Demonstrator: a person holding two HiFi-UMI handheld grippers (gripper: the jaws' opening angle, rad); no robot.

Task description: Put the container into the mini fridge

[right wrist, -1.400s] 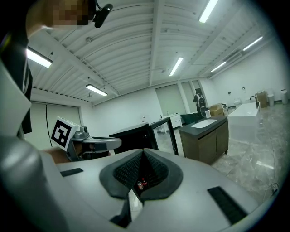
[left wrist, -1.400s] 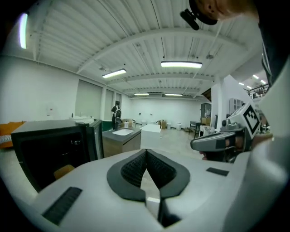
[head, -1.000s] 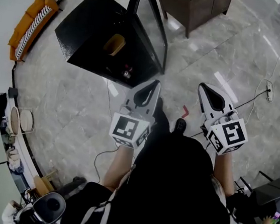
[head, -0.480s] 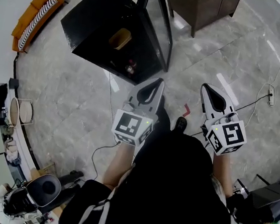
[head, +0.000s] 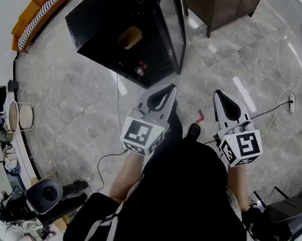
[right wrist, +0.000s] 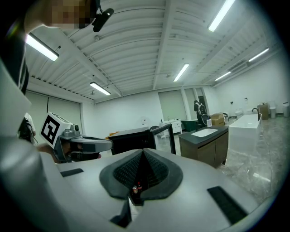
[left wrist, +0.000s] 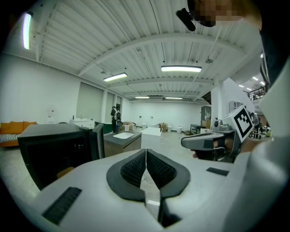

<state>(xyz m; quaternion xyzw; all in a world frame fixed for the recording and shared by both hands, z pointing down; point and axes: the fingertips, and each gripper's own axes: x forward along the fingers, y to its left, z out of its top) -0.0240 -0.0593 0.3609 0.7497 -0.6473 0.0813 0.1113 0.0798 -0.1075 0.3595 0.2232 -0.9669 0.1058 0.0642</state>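
The black mini fridge [head: 108, 24] stands on the floor ahead with its glass door [head: 171, 24] swung open. A tan container [head: 130, 37] sits inside it on a shelf, with small red bottles [head: 140, 69] lower down. My left gripper [head: 169, 86] is shut and empty, its tip short of the fridge's near corner. My right gripper [head: 218, 93] is beside it, also shut with nothing held. In the left gripper view the pads [left wrist: 136, 168] meet, and the fridge [left wrist: 50, 149] lies to the left. The right gripper view shows closed pads [right wrist: 156, 170] pointing at the fridge [right wrist: 131, 140].
A dark wooden cabinet [head: 219, 5] stands just right of the fridge door. An orange sofa [head: 36, 13] lines the far left wall. A cable and power strip [head: 291, 101] lie on the marble floor at right, a red tape mark [head: 200, 118] between the grippers. A person [left wrist: 114, 118] stands far off.
The head view has shifted slightly, so the fridge sits a little higher and closer. Both grippers stay shut and side by side, barely moved.
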